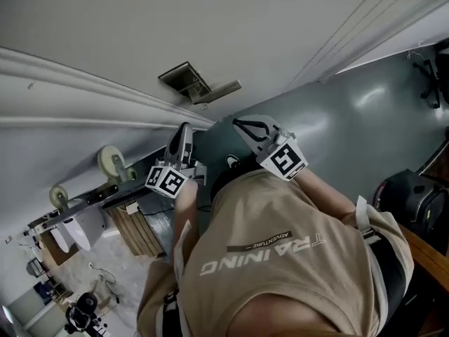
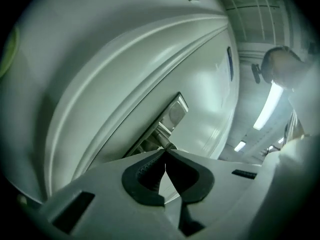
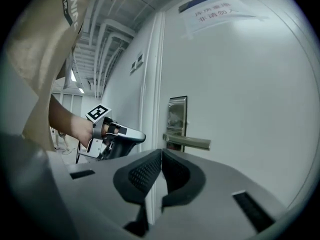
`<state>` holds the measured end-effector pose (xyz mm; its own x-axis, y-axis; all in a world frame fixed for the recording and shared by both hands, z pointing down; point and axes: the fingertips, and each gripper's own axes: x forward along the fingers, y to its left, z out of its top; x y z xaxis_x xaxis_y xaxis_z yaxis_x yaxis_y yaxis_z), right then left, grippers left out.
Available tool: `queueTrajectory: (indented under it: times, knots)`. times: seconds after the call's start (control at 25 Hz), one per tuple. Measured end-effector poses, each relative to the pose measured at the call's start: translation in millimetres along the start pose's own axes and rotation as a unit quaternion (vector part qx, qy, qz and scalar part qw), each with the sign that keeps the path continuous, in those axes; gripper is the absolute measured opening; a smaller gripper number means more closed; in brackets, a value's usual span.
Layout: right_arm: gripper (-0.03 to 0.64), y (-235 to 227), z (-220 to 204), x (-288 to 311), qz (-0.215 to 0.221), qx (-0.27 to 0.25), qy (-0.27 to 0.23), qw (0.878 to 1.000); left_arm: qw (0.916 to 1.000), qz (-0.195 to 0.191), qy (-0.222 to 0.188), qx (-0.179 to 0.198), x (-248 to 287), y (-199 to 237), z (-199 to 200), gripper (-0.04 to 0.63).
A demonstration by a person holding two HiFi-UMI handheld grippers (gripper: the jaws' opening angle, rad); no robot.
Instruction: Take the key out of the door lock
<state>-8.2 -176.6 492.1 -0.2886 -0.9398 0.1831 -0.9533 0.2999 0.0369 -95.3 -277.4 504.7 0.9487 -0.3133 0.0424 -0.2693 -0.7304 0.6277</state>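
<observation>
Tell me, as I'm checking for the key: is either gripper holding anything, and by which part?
Nothing is held: the left gripper and right gripper both show jaws shut with nothing between.

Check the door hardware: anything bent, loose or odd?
Nothing stands out. In the right gripper view the lock plate sits straight on the door, and the lever handle lies roughly level. No key can be made out in any view.
</observation>
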Motion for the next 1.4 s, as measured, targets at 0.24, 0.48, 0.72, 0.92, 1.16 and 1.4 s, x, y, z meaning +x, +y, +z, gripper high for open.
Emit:
queueTrajectory:
  times: [0.24, 0.48, 0.72, 0.92, 1.16, 1.4]
  knots:
    - [0.015, -21, -22, -12, -0.004, 0.036, -0.006, 0.999, 0.9896, -0.01, -0.051, -0.134, 10, 3, -3, 0.011]
    - [0.015, -29, -8, -12, -0.001, 0.01, -0.018, 1.0, 0.9841, -0.009, -0.043, -0.172, 16, 7, -9, 0.011]
    - [0.014, -35, -9, -15, -0.031, 0.029, -0.006, 0.999, 0.978, 0.0, 0.006, -0.208, 24, 25, -19, 0.011]
    - [0.015, -44, -13, -15, -0.056, 0.026, -0.001, 0.998, 0.9598, -0.002, 0.001, -0.281, 29, 34, -29, 0.011]
    - [0.015, -55, -8, -17, -0.078, 0.023, -0.003, 0.997, 0.9496, -0.024, 0.033, -0.311, 51, 31, -37, 0.02]
    - [0.015, -60, -9, -24, -0.103, 0.029, -0.001, 0.994, 0.9375, -0.031, 0.069, -0.34, 68, 38, -51, 0.12]
